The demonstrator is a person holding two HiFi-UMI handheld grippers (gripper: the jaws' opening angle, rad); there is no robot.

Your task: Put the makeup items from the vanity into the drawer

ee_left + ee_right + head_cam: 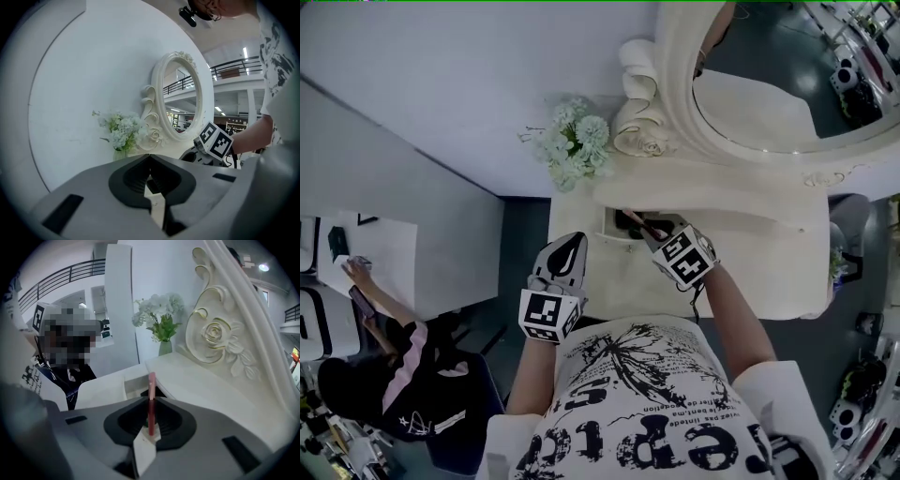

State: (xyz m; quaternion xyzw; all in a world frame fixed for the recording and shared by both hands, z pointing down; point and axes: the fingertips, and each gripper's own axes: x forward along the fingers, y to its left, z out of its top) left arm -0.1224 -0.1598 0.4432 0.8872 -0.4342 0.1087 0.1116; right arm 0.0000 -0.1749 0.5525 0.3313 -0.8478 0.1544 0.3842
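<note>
Now: right gripper (652, 232) clenched on slim pink stick (151, 385), poised over open drawer (607, 232) toward vanity (750, 253) left end; lower stick well inside before releasing, clear of rim; left gripper (571, 246) closed, empty, near drawer.

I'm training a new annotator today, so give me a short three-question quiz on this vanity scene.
1. True or false: the right gripper is shut on a slim pink-red makeup stick.
2. Multiple choice: in the head view, the white flowers stand A) left of the mirror, B) right of it, C) directly in front of its glass.
3. Fill in: the left gripper holds ____.

Key: 1 true; 2 A; 3 nothing, its jaws are together with nothing between them.
</note>
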